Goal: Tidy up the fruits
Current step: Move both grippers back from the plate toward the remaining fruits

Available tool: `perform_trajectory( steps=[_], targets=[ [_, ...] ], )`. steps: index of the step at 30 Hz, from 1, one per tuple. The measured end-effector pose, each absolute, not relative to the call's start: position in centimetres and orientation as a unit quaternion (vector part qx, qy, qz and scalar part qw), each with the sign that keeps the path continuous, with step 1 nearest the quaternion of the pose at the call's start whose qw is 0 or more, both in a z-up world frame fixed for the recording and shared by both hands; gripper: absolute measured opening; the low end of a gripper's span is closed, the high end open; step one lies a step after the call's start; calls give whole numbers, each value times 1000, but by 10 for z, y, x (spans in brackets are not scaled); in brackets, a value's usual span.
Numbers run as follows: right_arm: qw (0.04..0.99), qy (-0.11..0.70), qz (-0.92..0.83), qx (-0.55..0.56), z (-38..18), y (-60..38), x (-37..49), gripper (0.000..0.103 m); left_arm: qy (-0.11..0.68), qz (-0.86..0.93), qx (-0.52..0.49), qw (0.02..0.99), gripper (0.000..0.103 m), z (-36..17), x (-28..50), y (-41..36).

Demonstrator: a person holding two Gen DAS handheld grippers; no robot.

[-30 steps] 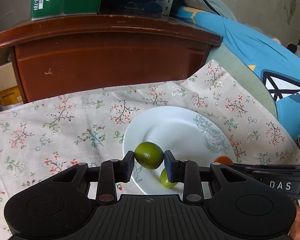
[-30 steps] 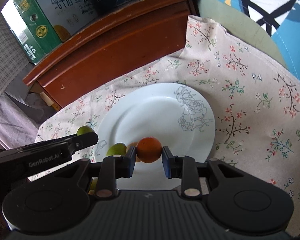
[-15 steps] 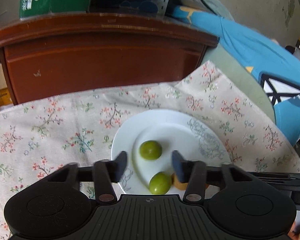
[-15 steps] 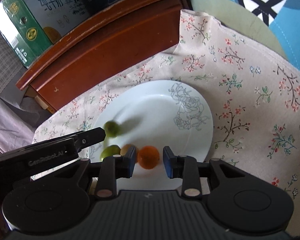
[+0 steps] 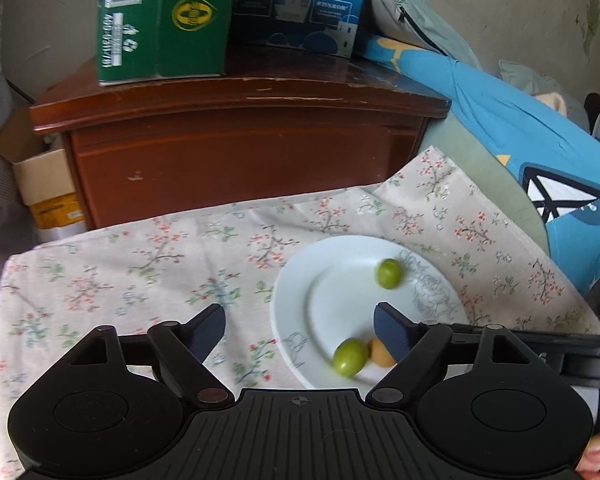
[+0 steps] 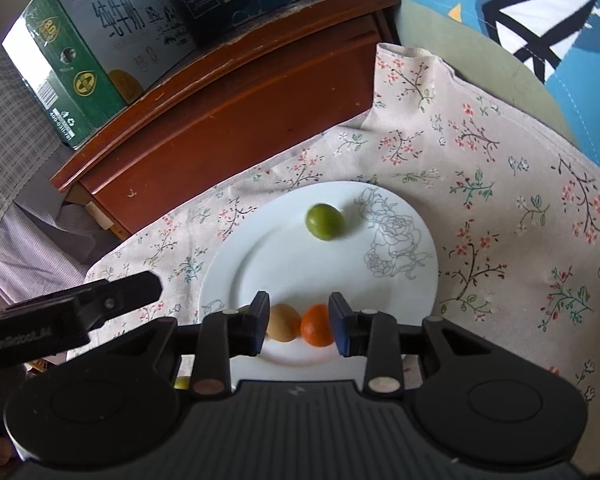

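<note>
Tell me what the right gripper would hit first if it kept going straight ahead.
Probably the orange fruit, lying on the plate between its opening fingers, beside a tan fruit. Depth is unclear, so it might meet the plate first.

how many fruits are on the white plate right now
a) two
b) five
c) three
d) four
d) The plate carries two green fruits, a tan fruit and an orange fruit.
</note>
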State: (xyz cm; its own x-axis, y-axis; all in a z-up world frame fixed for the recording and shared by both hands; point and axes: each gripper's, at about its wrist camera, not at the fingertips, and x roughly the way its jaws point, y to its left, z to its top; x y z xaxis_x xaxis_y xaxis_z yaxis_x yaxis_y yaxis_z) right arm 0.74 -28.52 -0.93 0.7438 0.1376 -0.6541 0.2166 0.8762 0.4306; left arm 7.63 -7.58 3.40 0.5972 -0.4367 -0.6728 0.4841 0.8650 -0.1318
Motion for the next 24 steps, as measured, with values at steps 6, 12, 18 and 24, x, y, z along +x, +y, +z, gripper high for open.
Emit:
perform_trajectory(
  steps=[6, 12, 18, 24],
  targets=[
    [900, 359, -9, 247, -5, -278, 3, 34, 379, -239, 36, 893, 85, 41, 70, -51],
    [897, 366, 7, 248, -4, -269, -4, 34, 393, -209, 27, 895, 86, 42, 66, -22],
    [898, 373, 22, 231, -4, -255, -12, 35, 400, -185, 15, 898, 86, 44, 64, 5],
    [896, 379, 33, 227, -5, -247, -18, 36, 415, -161, 17, 895, 86, 37, 63, 22]
  ],
)
